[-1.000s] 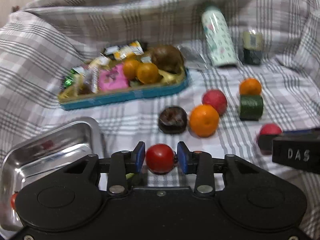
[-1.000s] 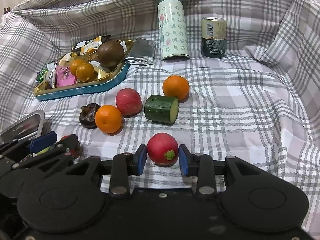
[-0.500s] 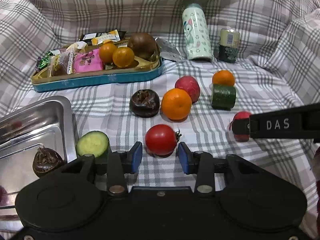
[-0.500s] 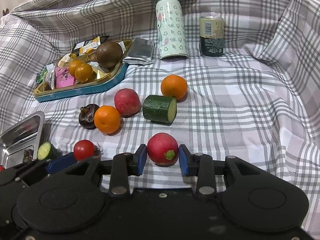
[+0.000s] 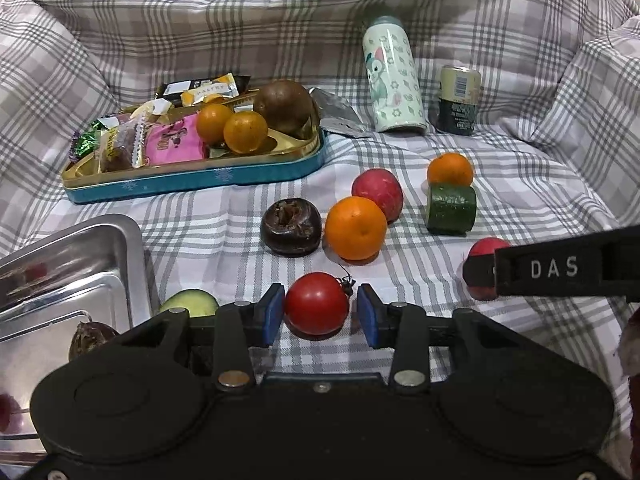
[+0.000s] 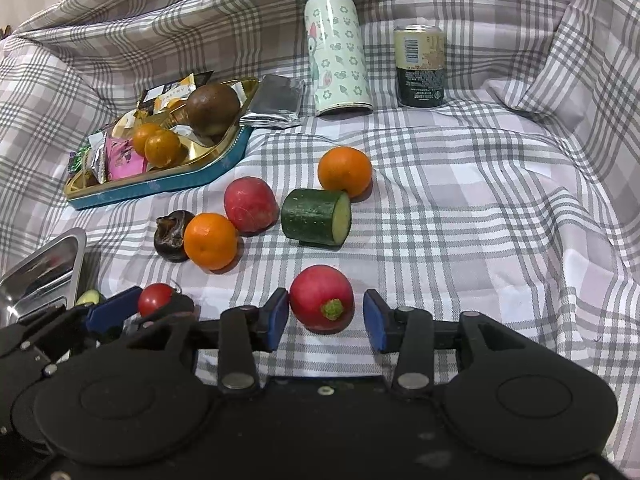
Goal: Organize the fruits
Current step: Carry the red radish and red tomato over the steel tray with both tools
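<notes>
Small red tomato [image 5: 316, 307] on plaid cloth [image 5: 500, 184], between parted pads of left claw [image 5: 321, 313], untouched. Probably soft, smooth, prone to rolling; best squeezed lightly across its middle. Red radish [image 6: 322, 298] likewise inside open right claw [image 6: 327, 314], firmer. Nearby: oranges, cucumber piece [image 6: 316, 216], steel tray [image 5: 68, 264], snack tin [image 5: 192, 176]. Surface soft and rumpled.

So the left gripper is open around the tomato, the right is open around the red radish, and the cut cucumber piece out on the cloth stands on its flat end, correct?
Not quite. The cucumber piece lies on its side, cut face pointing sideways, as the right wrist view shows. The rest holds: the left gripper is open around the tomato, and the right gripper is open around the red radish.
</notes>
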A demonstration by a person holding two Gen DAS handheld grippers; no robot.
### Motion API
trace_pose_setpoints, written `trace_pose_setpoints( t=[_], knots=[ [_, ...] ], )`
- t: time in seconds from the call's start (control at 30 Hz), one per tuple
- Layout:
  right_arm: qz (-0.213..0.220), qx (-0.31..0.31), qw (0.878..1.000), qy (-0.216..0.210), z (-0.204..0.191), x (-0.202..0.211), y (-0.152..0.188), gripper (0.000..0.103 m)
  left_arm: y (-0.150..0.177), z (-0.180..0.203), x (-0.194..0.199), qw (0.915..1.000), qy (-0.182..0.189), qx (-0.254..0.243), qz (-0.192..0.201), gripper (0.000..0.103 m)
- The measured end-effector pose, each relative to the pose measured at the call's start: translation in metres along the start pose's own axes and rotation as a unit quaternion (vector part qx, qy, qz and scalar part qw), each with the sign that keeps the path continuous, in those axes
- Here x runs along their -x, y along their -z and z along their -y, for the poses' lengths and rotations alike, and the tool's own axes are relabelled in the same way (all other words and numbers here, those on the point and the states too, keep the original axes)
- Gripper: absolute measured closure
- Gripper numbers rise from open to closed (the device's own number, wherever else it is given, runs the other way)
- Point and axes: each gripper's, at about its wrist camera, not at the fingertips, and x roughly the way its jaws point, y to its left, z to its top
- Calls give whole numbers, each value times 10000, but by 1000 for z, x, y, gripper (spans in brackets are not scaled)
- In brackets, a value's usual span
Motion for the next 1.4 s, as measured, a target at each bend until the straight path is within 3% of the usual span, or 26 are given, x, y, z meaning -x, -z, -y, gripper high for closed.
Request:
trace_pose_setpoints(
  t=[0.23,0.3,0.33,0.7,1.07,1.4],
  knots=[
    [-53,-116,9999,-44,1,-3,0,56,0,-5,-5,9998,93,175,-63,60],
    [-33,-22,10000,-18,-2,-4,1,66,-1,-9,-4,9994,160,296,-71,61],
    [-14,22,10000,-67,-3,-2,1,66,-2,-11,-2,9992,171,357,-56,61],
    [489,-232,9983,-210,3,14,-4,66,-15,-27,37,9978,5,543,375,61],
    [956,15,9924,-777,-44,23,-12,66,-15,-82,83,9922,-681,816,649,61],
    [1085,640,9832,-1323,-107,21,-5,66,3,-148,103,9794,-1445,1286,581,61]
  ],
)
